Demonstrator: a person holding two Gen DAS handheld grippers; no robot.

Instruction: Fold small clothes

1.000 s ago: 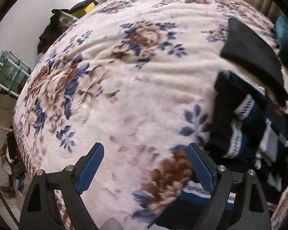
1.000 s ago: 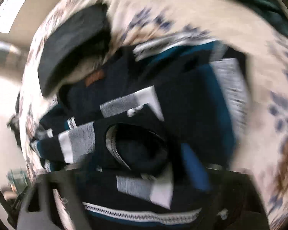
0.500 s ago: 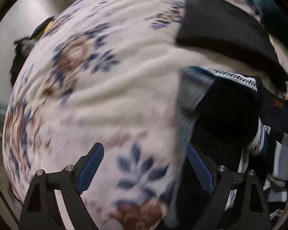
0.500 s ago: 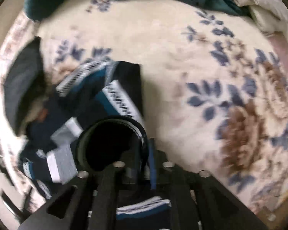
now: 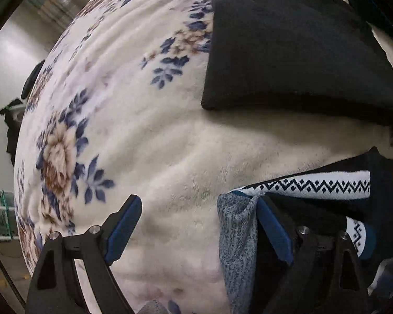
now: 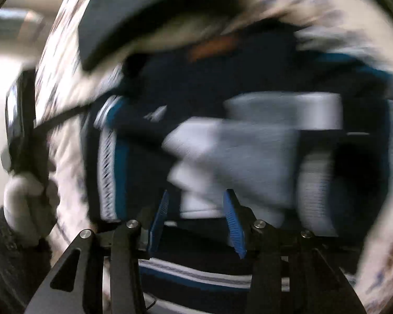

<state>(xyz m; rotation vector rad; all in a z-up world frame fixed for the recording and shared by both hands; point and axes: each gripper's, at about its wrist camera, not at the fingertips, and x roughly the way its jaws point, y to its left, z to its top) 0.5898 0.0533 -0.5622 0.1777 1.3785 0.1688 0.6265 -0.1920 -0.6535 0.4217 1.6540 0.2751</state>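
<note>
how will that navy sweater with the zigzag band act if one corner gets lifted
The navy sweater will probably flop and drape, since it already lies crumpled in soft folds on the floral blanket. Its thick knit suggests some weight, so the rest would likely drag behind. The plush blanket may grip it rather than let it slide.

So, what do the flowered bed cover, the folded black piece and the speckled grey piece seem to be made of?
Flowered bed cover: probably plush fleece, matte; its pile looks fuzzy and lies in soft ridges.
Folded black piece: probably thick fleece or felted knit, matte; its edges look thick and rounded.
Speckled grey piece: probably marled jersey knit; grey and white fibres mix finely.
</note>
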